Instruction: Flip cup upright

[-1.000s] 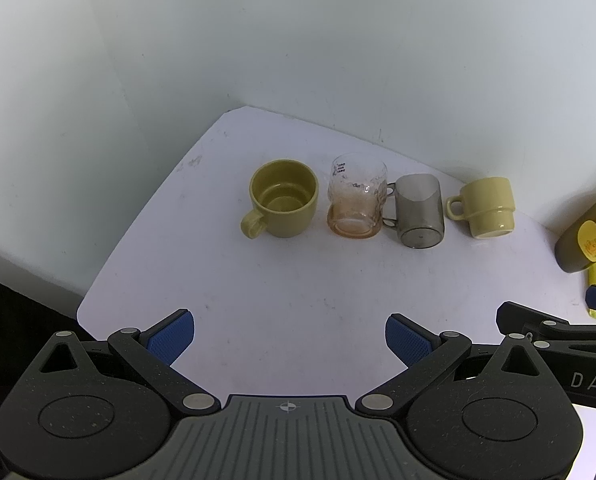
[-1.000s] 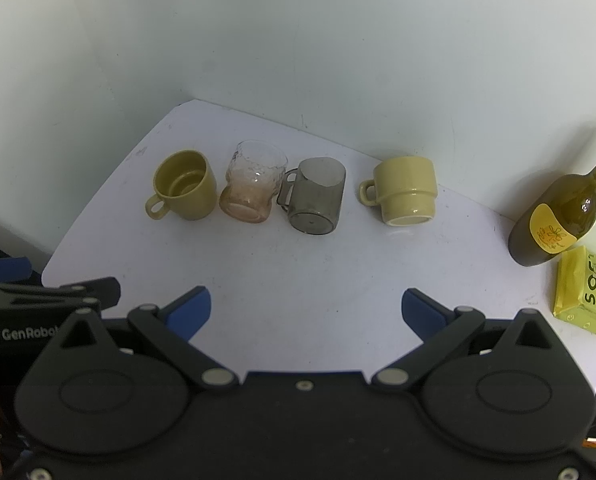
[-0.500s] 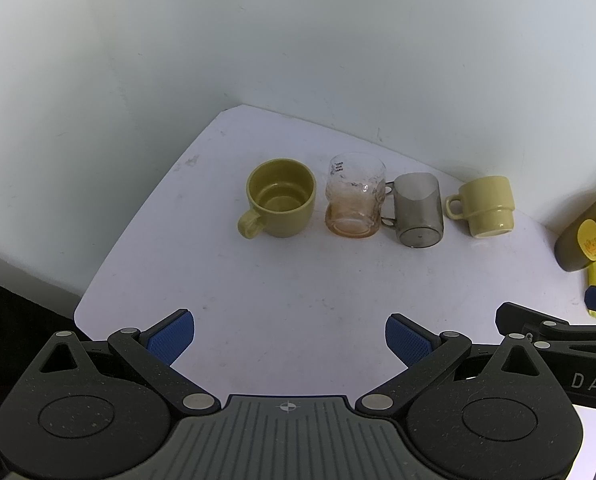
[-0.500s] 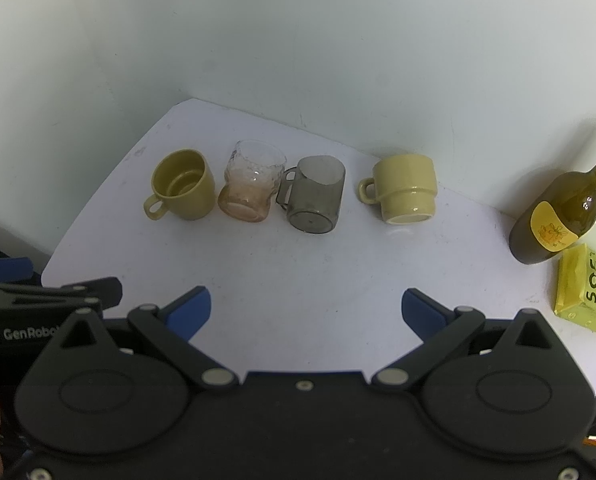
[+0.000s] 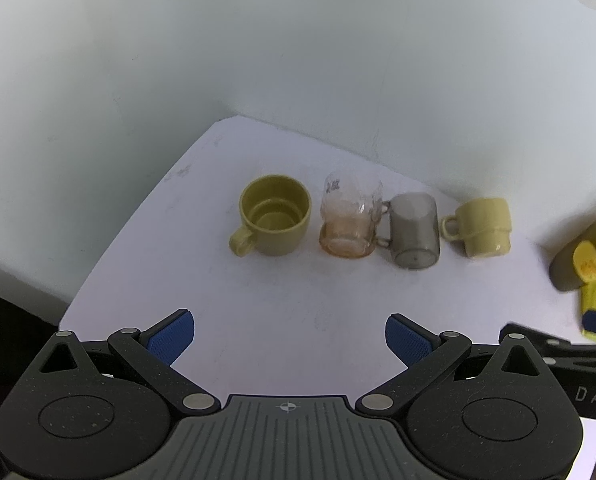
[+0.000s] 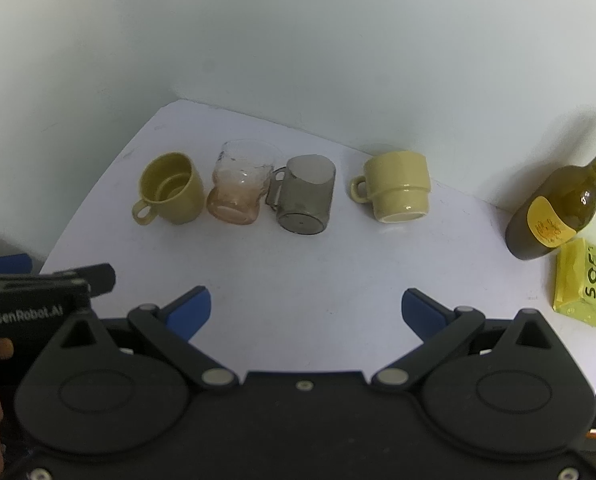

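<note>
Four cups stand in a row on the white table point(image 5: 257, 304). An olive-yellow mug point(image 5: 274, 221) point(image 6: 171, 193) stands upright at the left. A clear glass cup with an orange tint point(image 5: 350, 220) point(image 6: 238, 188) is next to it. A grey glass mug point(image 5: 414, 230) point(image 6: 306, 199) and a pale yellow mug point(image 5: 482, 227) point(image 6: 398, 191) stand upside down. My left gripper point(image 5: 289, 338) and right gripper point(image 6: 308, 309) are both open and empty, well short of the cups.
An olive-green bottle point(image 6: 558, 212) point(image 5: 582, 256) stands at the right by the wall. A yellow packet point(image 6: 586, 284) lies in front of it. White walls close the back and left. The table's front-left edge point(image 5: 81, 296) drops to a dark area.
Both views have shifted slightly; the cups sit marginally further left and higher in frame. Nothing was grasped or moved.
</note>
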`<action>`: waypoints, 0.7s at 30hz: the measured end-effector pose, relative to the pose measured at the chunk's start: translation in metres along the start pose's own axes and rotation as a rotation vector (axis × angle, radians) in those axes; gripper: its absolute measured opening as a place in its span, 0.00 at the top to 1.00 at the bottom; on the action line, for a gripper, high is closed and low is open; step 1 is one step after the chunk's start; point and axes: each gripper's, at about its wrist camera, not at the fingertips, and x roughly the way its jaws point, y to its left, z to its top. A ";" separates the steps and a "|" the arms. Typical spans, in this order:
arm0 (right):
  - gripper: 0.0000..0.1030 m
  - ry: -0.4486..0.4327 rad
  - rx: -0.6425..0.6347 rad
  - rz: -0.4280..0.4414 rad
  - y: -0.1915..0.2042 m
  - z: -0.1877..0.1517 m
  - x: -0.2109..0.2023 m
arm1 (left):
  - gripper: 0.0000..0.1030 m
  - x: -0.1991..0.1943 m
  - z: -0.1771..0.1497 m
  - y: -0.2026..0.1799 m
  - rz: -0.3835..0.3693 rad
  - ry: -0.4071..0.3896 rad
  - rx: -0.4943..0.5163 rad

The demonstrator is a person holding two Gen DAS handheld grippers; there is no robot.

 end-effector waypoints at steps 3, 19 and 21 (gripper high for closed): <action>0.00 -0.001 0.005 -0.008 -0.002 0.003 0.002 | 0.00 0.006 0.006 -0.003 0.038 -0.027 0.016; 0.00 0.021 0.088 -0.043 -0.026 0.010 0.018 | 0.00 0.061 0.027 -0.002 0.072 -0.167 0.170; 0.00 0.024 0.096 -0.046 -0.028 0.010 0.019 | 0.00 0.078 0.028 0.000 0.028 -0.149 0.214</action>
